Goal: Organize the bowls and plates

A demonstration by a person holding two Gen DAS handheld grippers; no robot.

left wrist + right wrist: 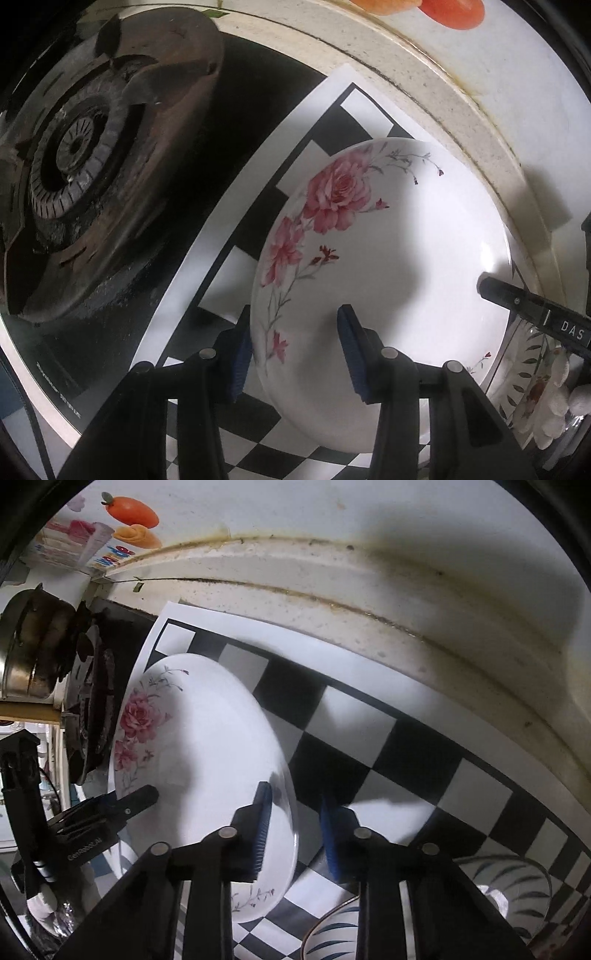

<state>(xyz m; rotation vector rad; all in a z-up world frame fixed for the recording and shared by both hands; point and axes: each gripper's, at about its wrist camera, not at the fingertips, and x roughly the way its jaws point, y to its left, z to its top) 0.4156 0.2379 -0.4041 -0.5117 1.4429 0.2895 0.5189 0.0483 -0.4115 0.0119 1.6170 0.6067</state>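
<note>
Surface: speckled pale bench (369,55) with a black-and-white checkerboard sheet (351,709) lying on it, against a stained white wall (369,513).
Left gripper: left gripper (295,314) pointed down and clamped the near rim of the rose plate (388,240); one blue pad sat outside the rim, the other inside the well.
Right gripper: right gripper (293,794) straddled the opposite rim of the same plate. The inner pad lay over the white well and the outer pad showed a gap from the rim, so it was not gripping.
Plate: white with pink roses, over the checkerboard sheet, tilted. Could not tell whether any edge touched the sheet.
Striped bowls: two leaf-striped bowls, one (332,930) under the right gripper and the other (509,886) just beside it, both on the sheet.
Floral dish: leaf-rimmed dish (532,387) sat beyond the plate's far edge, partly cut off.
Burner: dark gas burner (77,147) was beside the sheet, apart from the plate.
Pot: metal pot (29,653) stood past the burner.
Wall: fruit stickers (129,513) were stuck above the bench.
</note>
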